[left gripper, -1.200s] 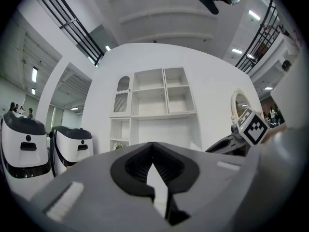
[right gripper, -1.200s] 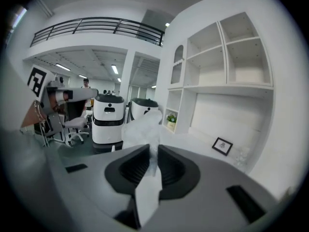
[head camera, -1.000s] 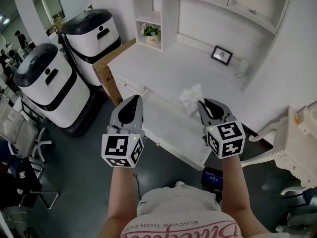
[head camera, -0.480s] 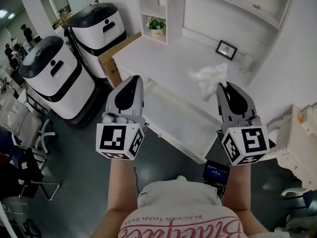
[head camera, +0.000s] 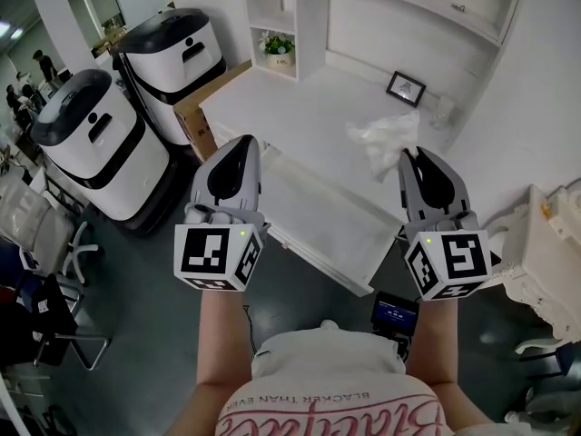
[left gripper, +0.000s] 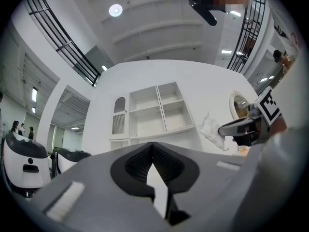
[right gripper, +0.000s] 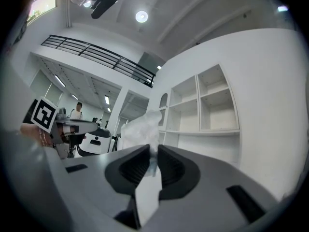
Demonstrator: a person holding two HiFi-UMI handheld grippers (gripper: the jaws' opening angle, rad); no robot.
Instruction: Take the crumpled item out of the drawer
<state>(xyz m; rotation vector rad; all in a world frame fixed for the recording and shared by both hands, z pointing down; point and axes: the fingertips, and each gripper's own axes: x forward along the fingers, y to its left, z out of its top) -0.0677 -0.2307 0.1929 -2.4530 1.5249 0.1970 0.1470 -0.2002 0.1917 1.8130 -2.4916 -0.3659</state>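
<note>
"Where is the crumpled item [head camera: 386, 138]?"

"Out of the drawer [head camera: 320, 218]. It is pinched at the tips of the right claw [head camera: 408, 155] and held up in the air. In the head view it shows over the right part of the white table [head camera: 300, 107], beyond the drawer's far side."

"So the right claw is narrow?"

"Yes, its jaws are nearly together, with a fold of the white stuff between the ribbed pads. The rest of it bunches up above the tips."

"Is it paper or plastic?"

"Hard to say. It looks thin and a little see-through, perhaps film or tissue, but the view is too soft to settle it."

"And the left claw [head camera: 243, 143]?"

"Its jaws are closed, tip against tip, with nothing between them. It is held up beside the right one, well apart from it, over the left end of the drawer."

"And the drawer itself?"

"It stands pulled out from the table's front, white inside."

"Anything else on the table?"

"A small picture frame [head camera: 405, 88] leans near the back wall. A potted plant [head camera: 278, 49] sits in the open shelf [head camera: 272, 7] at the back left."

"And off to the side?"

"Two white machines with black tops [head camera: 86, 143] stand on the floor to the left. A cardboard box [head camera: 195, 107] is wedged between them and the table."
</note>
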